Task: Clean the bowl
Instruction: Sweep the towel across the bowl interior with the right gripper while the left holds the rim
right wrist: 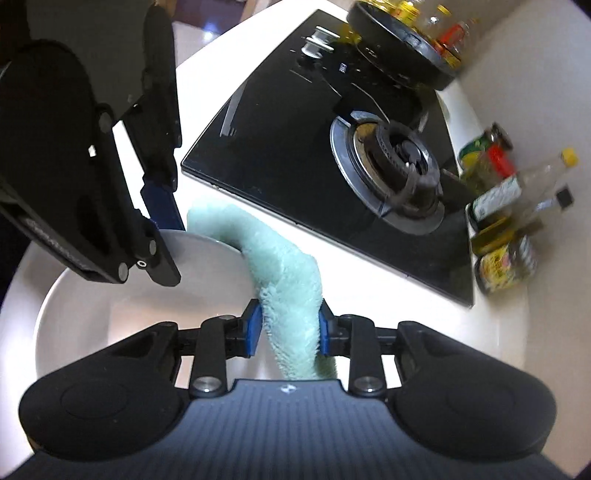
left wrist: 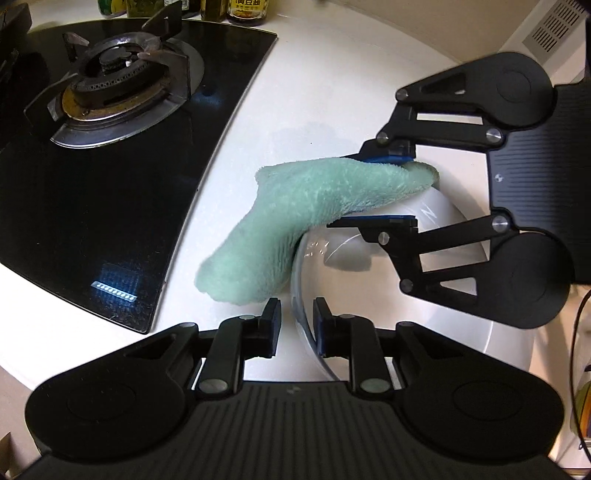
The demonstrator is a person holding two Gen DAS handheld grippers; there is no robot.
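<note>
A white bowl (left wrist: 443,332) (right wrist: 92,295) stands on the white counter beside the hob. My left gripper (left wrist: 295,317) (right wrist: 168,240) straddles the bowl's near rim, one finger inside and one outside. Its jaws stand wider than the thin rim and do not pinch it. A mint-green fluffy cloth (left wrist: 295,221) (right wrist: 291,280) drapes over the rim, one end on the counter and the other inside the bowl. My right gripper (right wrist: 290,332) (left wrist: 347,190) has the cloth between its blue pads. The cloth looks loose and unsqueezed there, so the jaws are open.
A black glass hob (left wrist: 110,203) (right wrist: 295,155) with a gas burner (left wrist: 122,74) (right wrist: 399,155) lies just past the cloth. Sauce and oil bottles (right wrist: 506,206) (left wrist: 243,11) line the wall. A black pan (right wrist: 399,37) sits on the far burner.
</note>
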